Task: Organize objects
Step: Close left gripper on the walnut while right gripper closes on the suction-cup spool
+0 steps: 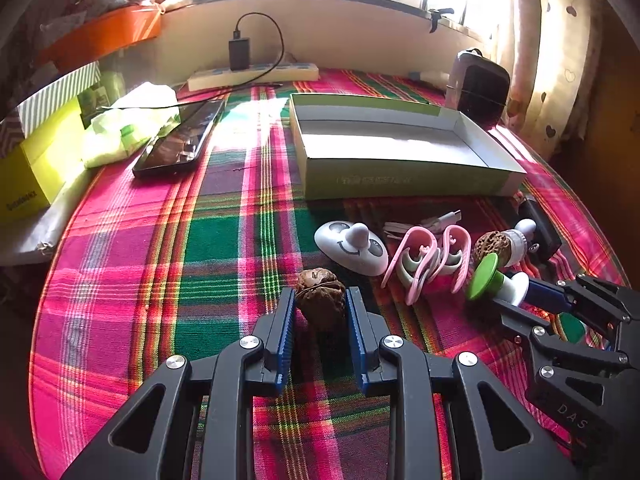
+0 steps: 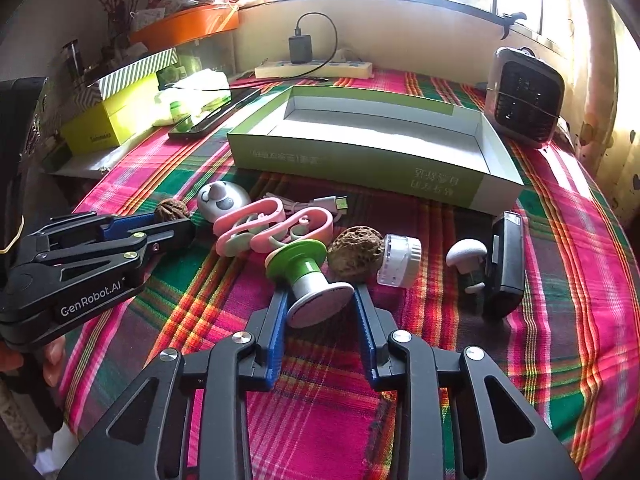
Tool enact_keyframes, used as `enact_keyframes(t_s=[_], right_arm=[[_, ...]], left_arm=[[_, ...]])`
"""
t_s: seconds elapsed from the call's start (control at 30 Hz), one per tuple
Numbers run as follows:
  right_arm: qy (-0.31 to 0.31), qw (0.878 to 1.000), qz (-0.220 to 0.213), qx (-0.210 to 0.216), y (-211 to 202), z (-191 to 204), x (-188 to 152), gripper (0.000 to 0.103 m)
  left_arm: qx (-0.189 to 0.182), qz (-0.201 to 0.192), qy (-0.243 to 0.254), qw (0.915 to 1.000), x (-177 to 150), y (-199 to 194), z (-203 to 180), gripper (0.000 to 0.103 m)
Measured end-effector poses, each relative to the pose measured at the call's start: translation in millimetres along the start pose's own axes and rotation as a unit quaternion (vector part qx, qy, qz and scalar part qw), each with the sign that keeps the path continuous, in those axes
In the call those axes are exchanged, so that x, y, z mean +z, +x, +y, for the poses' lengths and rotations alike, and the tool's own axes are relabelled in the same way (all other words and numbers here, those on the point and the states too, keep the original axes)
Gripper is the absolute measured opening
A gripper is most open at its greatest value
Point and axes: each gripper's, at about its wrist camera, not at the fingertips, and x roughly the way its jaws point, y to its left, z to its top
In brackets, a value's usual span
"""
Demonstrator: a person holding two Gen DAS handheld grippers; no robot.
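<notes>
- Left gripper (image 1: 320, 304): pads touching both sides of a walnut (image 1: 320, 298), at 6 o'clock of the bench (image 1: 224, 240); looks clamped, though whether lifted or resting on the cloth cannot be told.
- Right gripper (image 2: 320, 304): jaws flanking the white base of a green-topped spool (image 2: 308, 276), tipped on its side; contact on both pads unclear, so grip cannot be told.
- Open green box (image 2: 400, 148) at 12 o'clock, well apart from both loads: likely the place for both.
- Probably best to squeeze the spool on its flat base, not the sloping stem, to stop it rolling out.
- Worth lifting straight up before swinging toward 12, clearing the second walnut (image 2: 354, 256) touching the spool and the pink clips (image 2: 276, 224) just beside.
- Advisable to move one load at a time, lowering inside the box walls before release.
</notes>
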Motion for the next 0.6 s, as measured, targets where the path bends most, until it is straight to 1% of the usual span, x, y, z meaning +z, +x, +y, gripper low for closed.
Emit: enact_keyframes(t_s=[0.1, 0.37, 0.6], right_arm=[[-0.001, 1.0, -0.001, 0.002, -1, 0, -1, 0.032], [0.01, 1.0, -0.006, 0.012, -4, -4, -4, 0.032], [0.01, 1.0, -0.009, 0.014, -7, -4, -5, 0.032]], left_arm=[[0.002, -0.001, 0.007, 1.0, -4, -3, -4, 0.023], [-0.012, 0.0, 0.013, 0.9998, -11, -8, -13, 0.023], [-0.008, -0.001, 0.02, 0.9998, -12, -9, -20, 0.023]])
